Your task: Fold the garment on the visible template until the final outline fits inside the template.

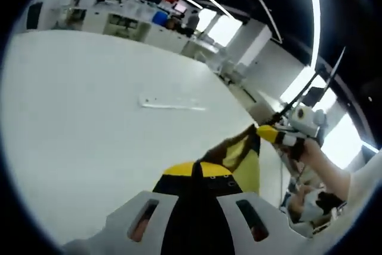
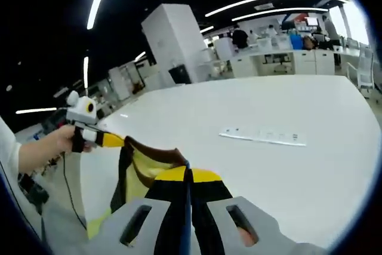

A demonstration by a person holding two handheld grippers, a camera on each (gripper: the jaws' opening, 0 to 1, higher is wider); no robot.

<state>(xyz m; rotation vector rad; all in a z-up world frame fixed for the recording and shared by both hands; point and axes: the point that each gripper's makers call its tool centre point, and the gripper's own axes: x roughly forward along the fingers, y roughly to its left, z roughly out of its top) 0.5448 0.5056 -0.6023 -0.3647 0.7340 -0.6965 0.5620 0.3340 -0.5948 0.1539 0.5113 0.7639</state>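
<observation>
A black and yellow garment (image 1: 242, 154) hangs stretched between both grippers above the white table (image 1: 89, 123). In the left gripper view my left gripper (image 1: 196, 171) is shut on one edge of it, yellow tips together. My right gripper (image 1: 271, 132) comes in from the right in a hand, pinching the far edge. In the right gripper view the garment (image 2: 143, 168) sags between my right gripper (image 2: 188, 176), shut on it, and the left gripper (image 2: 110, 140), held by a hand at the left.
A thin white strip (image 1: 170, 104) with small marks lies flat on the table, also seen as the strip (image 2: 262, 137) ahead of the right gripper. Desks, cabinets and people stand beyond the table's far edge. A person's sleeve (image 1: 358, 183) is at the right.
</observation>
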